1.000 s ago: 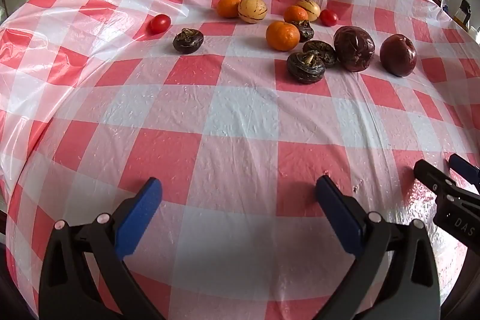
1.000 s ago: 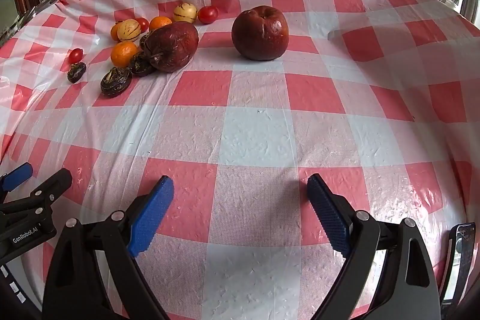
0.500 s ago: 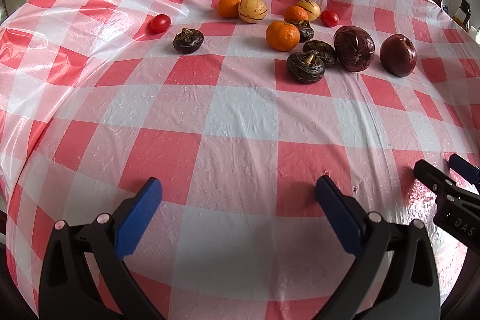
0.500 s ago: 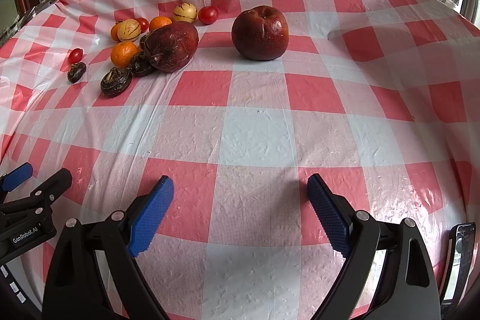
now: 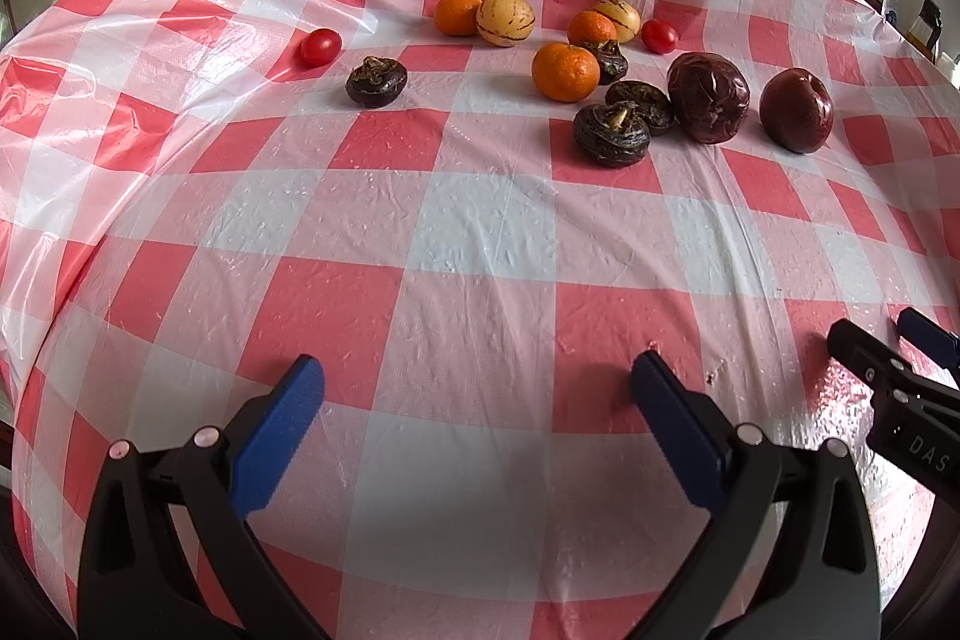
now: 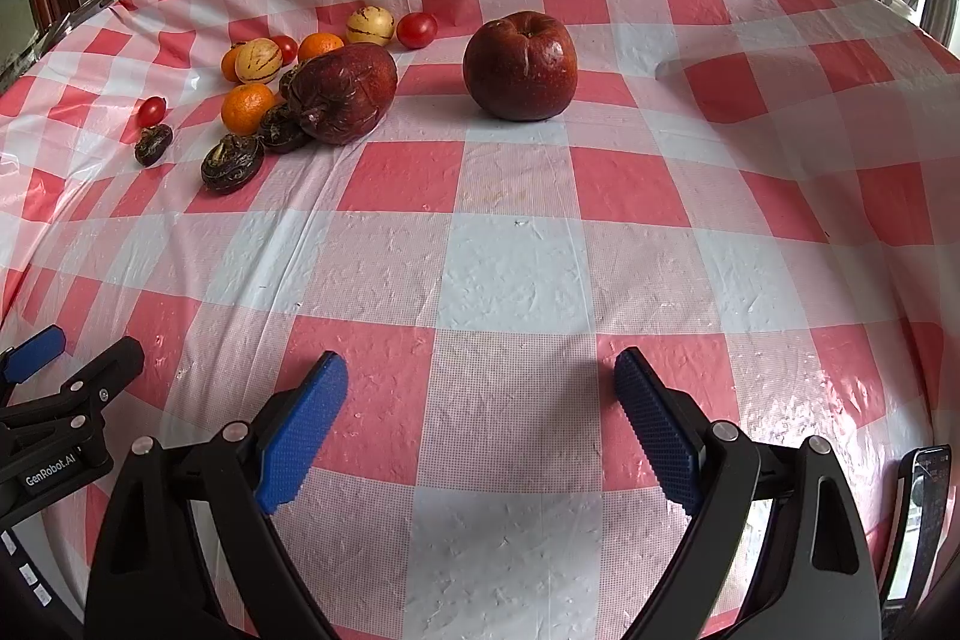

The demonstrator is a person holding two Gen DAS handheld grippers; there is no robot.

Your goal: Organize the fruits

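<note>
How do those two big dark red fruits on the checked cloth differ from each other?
The smooth apple looks round and firm, with a glossy skin; the wrinkled apple looks shrivelled and creased. The smooth apple stands upright, stem dimple on top; the wrinkled apple lies tipped on its side. The smooth apple sits alone; the wrinkled apple presses against the dark water chestnuts. Both are deep red and similar in size.

Ahead of the black left gripper point(image 5: 477, 381) with its blue pads point(image 5: 277, 423), a red-and-white checked tablecloth point(image 5: 480, 232) carried orange mandarins point(image 5: 564, 71), cream purple-streaked melons point(image 5: 504, 19), red cherry tomatoes point(image 5: 320, 47), blackish-brown water chestnuts point(image 5: 611, 134), and farthest right two dark maroon apples point(image 5: 795, 110).
</note>
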